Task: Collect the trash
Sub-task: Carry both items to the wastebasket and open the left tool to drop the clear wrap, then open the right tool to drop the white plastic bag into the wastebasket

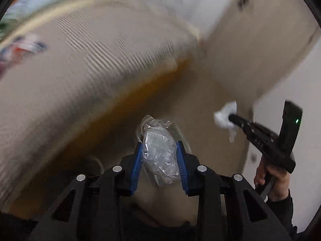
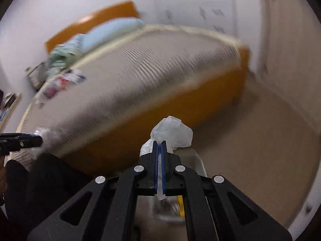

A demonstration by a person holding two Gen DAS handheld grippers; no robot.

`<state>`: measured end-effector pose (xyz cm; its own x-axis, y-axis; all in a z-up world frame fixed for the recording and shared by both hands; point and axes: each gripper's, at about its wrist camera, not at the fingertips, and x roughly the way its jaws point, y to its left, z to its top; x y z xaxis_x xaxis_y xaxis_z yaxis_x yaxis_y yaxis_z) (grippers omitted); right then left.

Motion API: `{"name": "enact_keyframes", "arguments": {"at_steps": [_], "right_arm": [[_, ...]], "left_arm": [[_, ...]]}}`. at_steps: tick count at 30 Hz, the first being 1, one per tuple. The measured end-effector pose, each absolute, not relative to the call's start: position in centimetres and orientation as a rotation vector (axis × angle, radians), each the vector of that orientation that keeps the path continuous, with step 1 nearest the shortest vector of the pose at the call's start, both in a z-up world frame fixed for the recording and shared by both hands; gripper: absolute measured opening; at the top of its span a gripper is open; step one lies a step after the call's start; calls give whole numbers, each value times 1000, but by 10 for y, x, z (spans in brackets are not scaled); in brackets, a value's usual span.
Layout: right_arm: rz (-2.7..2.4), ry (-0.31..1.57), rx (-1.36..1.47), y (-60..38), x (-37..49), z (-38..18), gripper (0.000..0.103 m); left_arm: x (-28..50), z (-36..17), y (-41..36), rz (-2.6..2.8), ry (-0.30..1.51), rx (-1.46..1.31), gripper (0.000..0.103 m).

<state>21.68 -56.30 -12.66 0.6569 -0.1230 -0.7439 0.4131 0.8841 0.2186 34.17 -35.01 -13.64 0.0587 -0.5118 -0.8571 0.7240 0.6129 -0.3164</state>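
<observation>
The left gripper (image 1: 160,156) is pinching a crumpled clear plastic wrapper (image 1: 159,150) between part-open pads while the right gripper (image 2: 159,166), nearly closed, is clamping a whitish plastic scrap (image 2: 172,133), both hanging over a white bin (image 2: 198,166) beside the bed (image 2: 140,70), apparently for dropping.

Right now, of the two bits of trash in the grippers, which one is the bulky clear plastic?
The crumpled clear wrapper in the left gripper; its pads stand apart around it. The right gripper pinches a thin whitish scrap nearly flat.
</observation>
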Motion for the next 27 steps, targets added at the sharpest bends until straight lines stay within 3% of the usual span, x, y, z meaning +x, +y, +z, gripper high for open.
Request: {"name": "enact_keyframes", "arguments": {"at_steps": [5, 13, 14, 15, 16, 26, 27], "right_arm": [[-366, 939, 579, -600, 187, -230, 3], [-374, 1081, 713, -620, 178, -321, 3], [-375, 1101, 727, -621, 179, -333, 3], [-375, 1114, 734, -621, 182, -340, 3], [-375, 1125, 737, -621, 182, -345, 3], [-356, 1216, 738, -613, 204, -392, 3], [-360, 1235, 733, -611, 208, -397, 9]], "left_arm": [[329, -255, -466, -970, 1493, 462, 31], [308, -401, -524, -976, 1767, 604, 36], [304, -415, -524, -967, 1794, 589, 40], [299, -425, -525, -953, 1816, 583, 56], [300, -437, -524, -920, 1831, 601, 63], [321, -423, -507, -734, 1775, 520, 76], [322, -420, -506, -729, 1766, 527, 76]]}}
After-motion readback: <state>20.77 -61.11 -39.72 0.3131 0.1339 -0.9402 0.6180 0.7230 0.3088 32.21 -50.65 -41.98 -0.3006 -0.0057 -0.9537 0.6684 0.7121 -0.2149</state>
